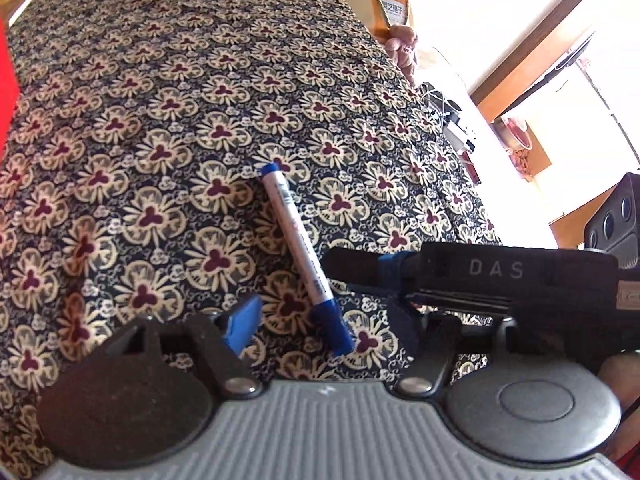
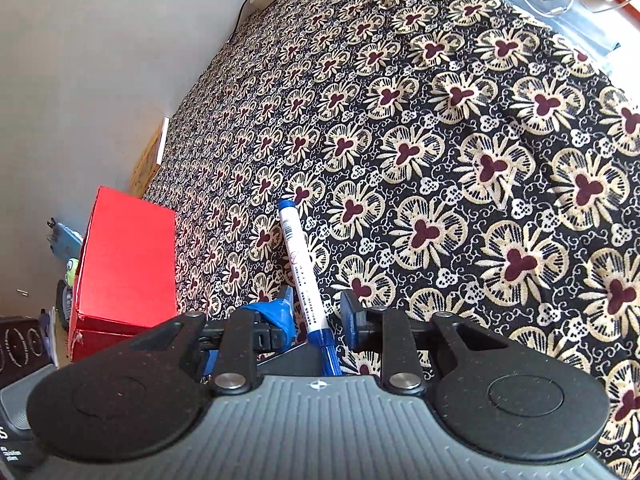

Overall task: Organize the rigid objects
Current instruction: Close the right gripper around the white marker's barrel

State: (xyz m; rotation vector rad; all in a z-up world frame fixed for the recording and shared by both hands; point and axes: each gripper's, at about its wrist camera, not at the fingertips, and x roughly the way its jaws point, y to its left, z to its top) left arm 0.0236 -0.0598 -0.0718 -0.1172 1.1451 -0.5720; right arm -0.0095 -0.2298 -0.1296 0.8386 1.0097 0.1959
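Right now my right gripper [image 2: 314, 312] straddles the white marker with blue cap [image 2: 300, 264], fingers spread, not clamped, as it lies on the floral-patterned cloth [image 2: 440, 140]. My left gripper [image 1: 320, 312] hangs open beside it. A red box [image 2: 128, 256] sits further left.

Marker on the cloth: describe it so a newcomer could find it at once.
Start from the dark floral cloth that covers the surface, with a red box at its edge. The marker lies flat on the cloth between the right gripper's open fingers. It is the only white tube with blue ends.
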